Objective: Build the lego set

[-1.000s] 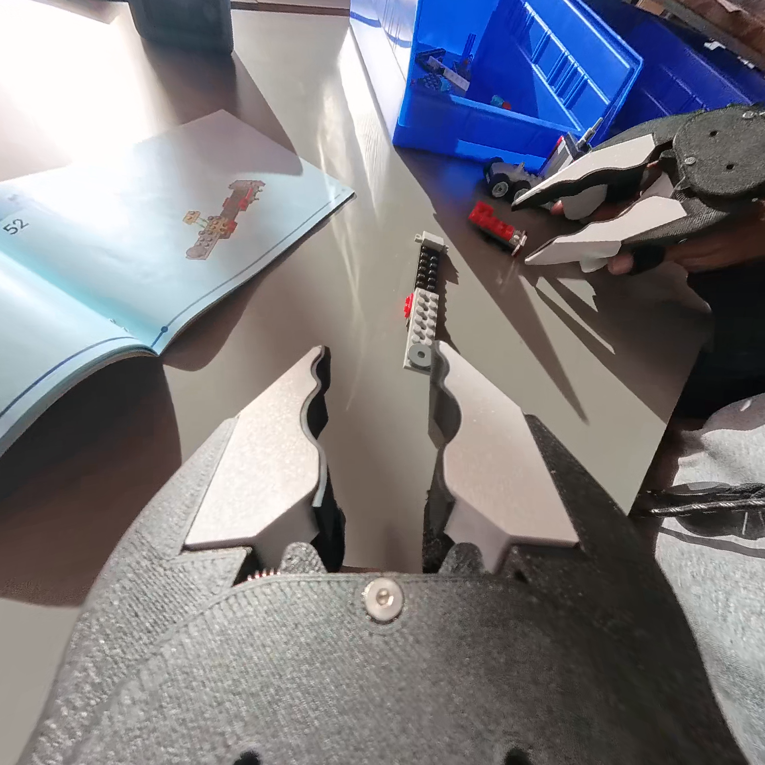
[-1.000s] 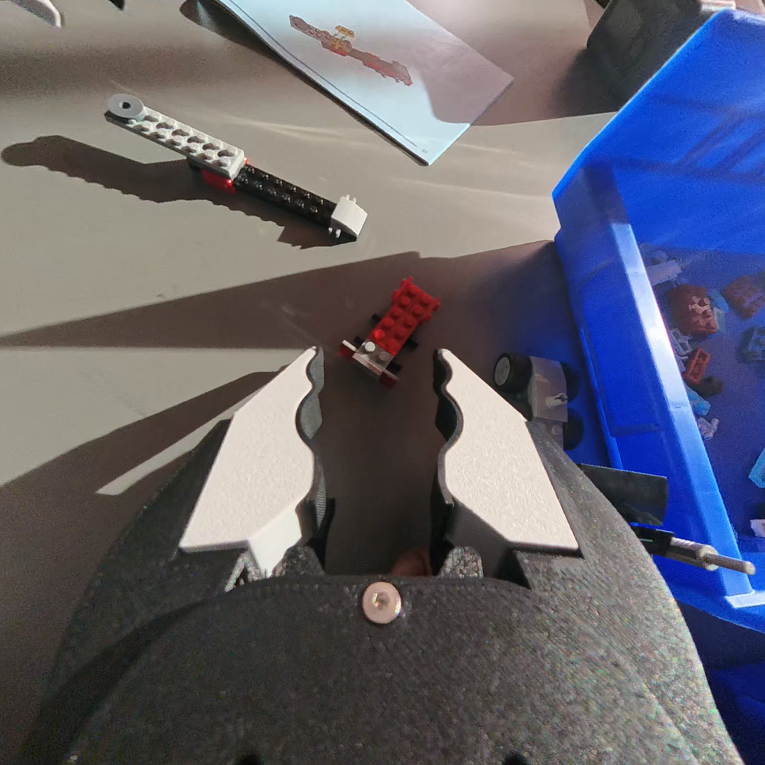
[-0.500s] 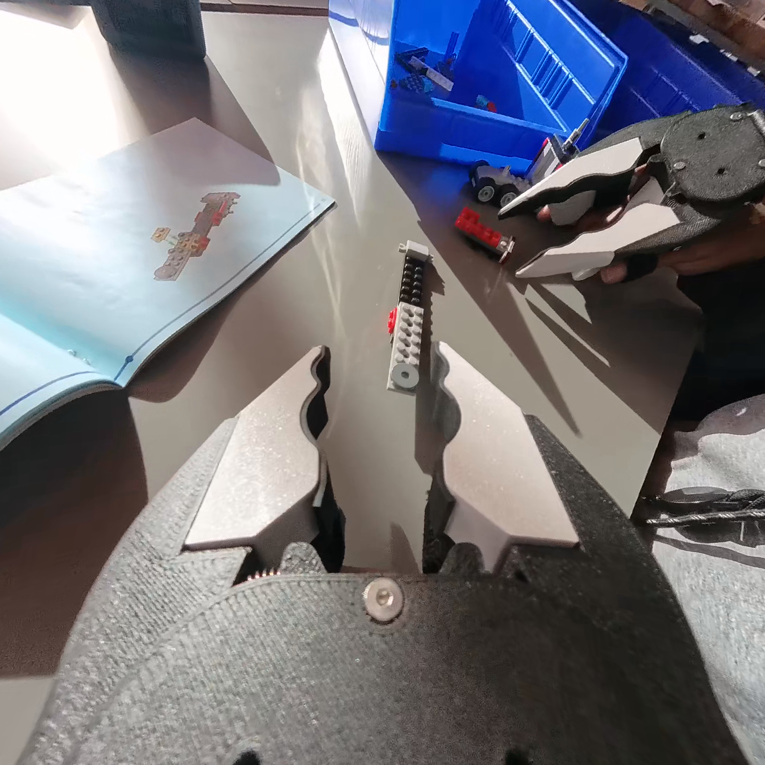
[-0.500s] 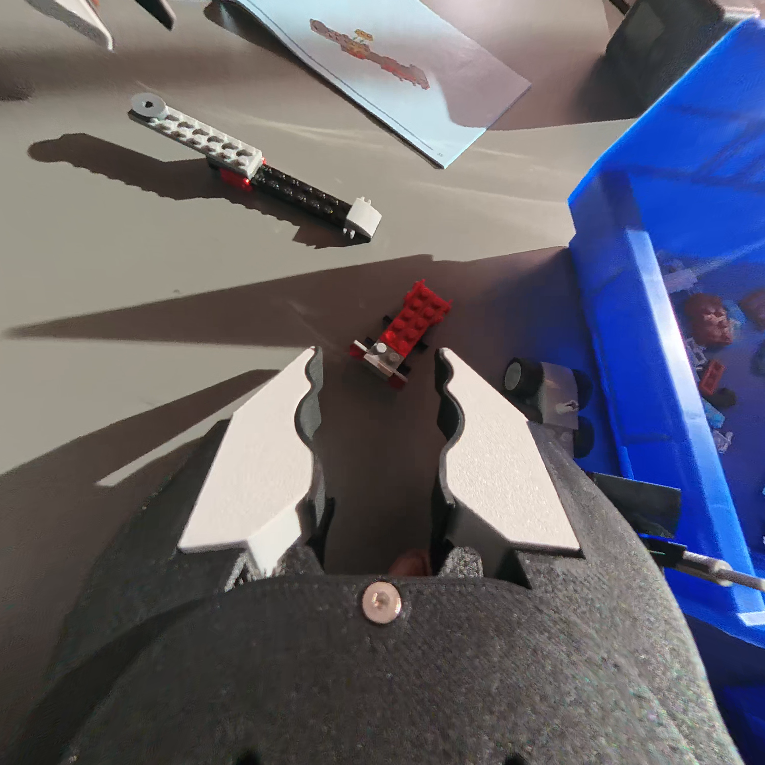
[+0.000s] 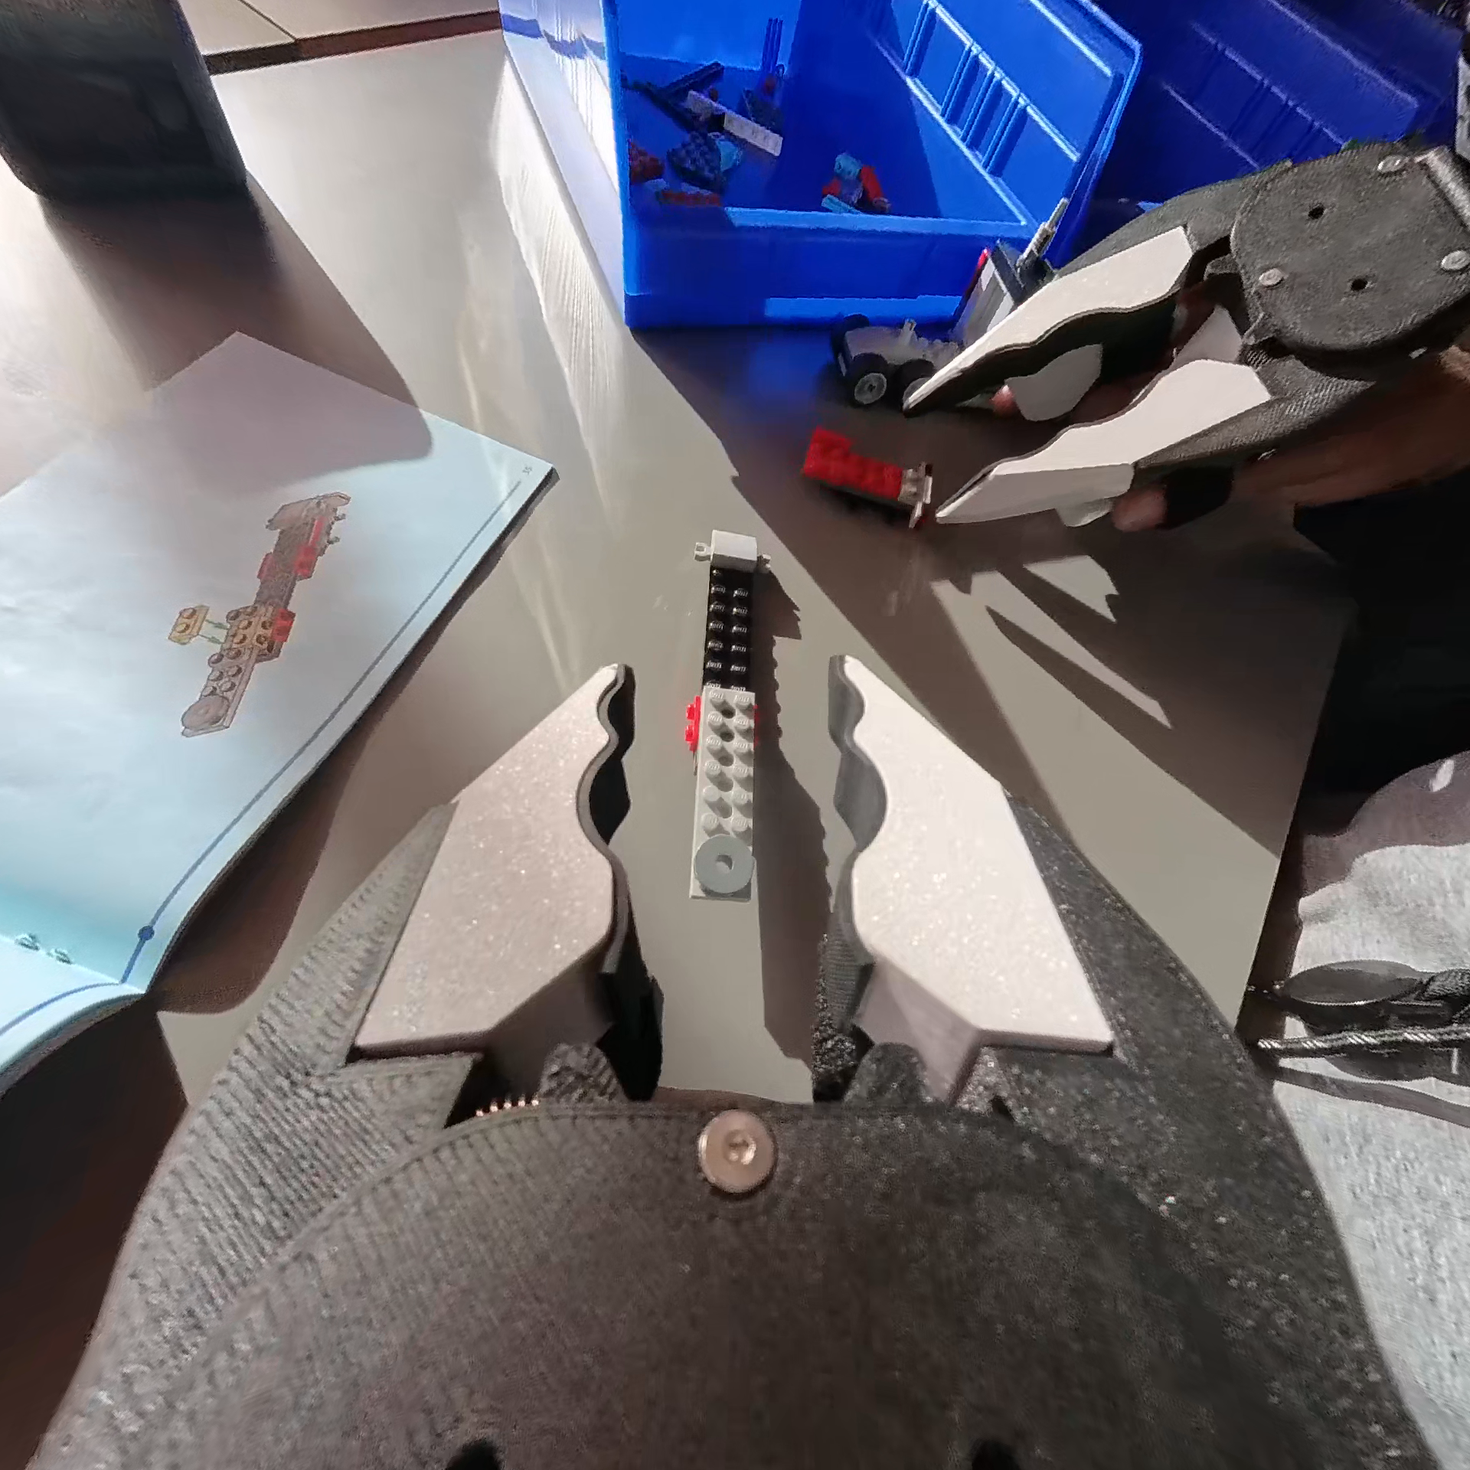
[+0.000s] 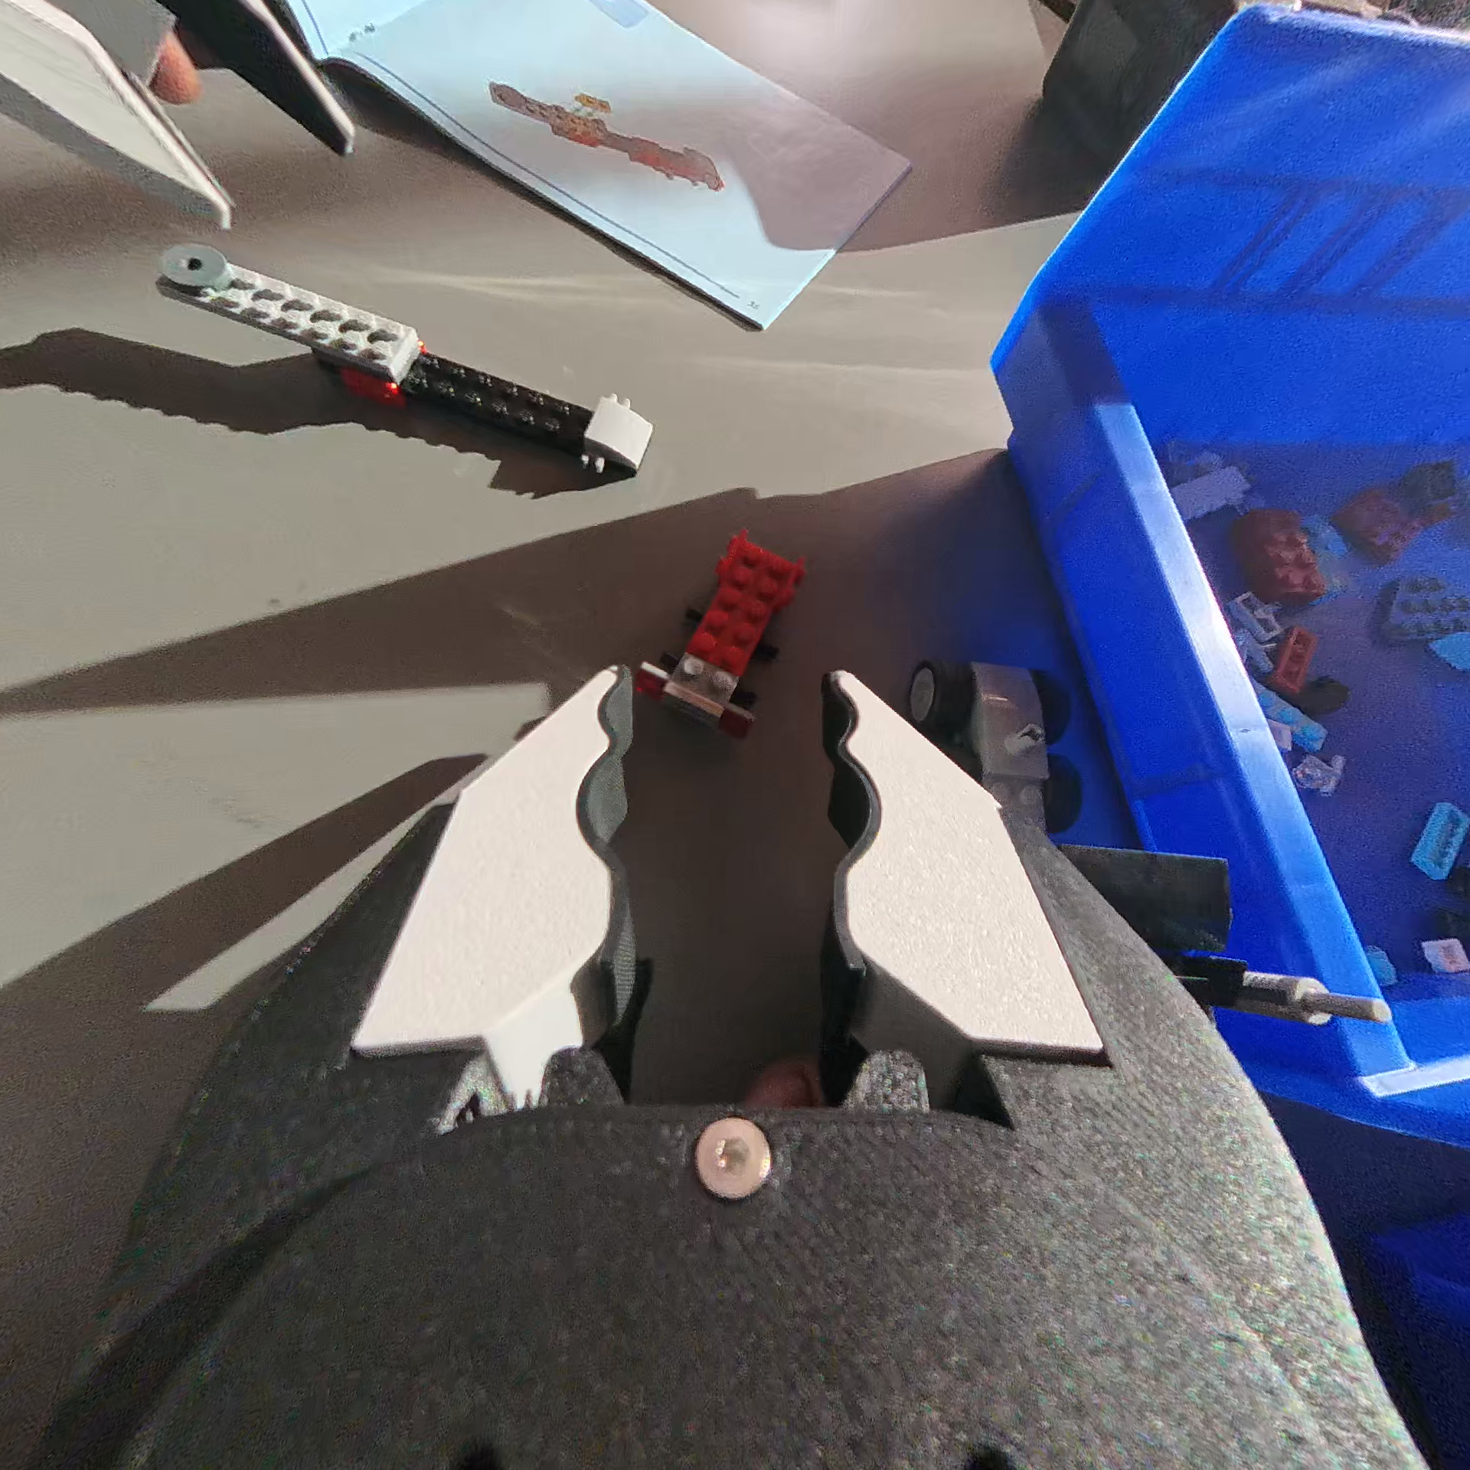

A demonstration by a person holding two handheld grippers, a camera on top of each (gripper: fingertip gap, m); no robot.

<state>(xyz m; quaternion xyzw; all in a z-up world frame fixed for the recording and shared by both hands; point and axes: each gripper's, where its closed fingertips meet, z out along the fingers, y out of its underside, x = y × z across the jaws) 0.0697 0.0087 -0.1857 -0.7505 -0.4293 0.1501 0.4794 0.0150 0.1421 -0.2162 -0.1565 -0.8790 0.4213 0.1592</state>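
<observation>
A long grey and black lego strip (image 5: 725,748) with a white end piece lies flat on the grey table. My left gripper (image 5: 728,676) is open, its jaws on either side of the strip's grey end, not touching it. The strip also shows in the right wrist view (image 6: 398,362). A small red lego assembly (image 6: 728,636) with a grey end lies just ahead of my open right gripper (image 6: 724,680). In the left wrist view the red assembly (image 5: 863,476) lies by the right gripper (image 5: 927,457).
A blue bin (image 5: 803,262) with loose lego pieces (image 6: 1304,573) stands at the right. A small wheeled grey lego piece (image 6: 986,716) sits beside the bin. An open instruction booklet (image 5: 199,636) lies at the left. The table's edge (image 5: 1273,915) runs at the right. To reach the small wheeled grey lego piece (image 6: 986,716) in a straight line is about 4 cm for my right fingers, about 20 cm for my left. It turns up in the left wrist view (image 5: 888,350) as well.
My left gripper has moved forward so the strip's grey end now lies between its jaws. My right gripper has edged closer to the red assembly. Both stay open.
</observation>
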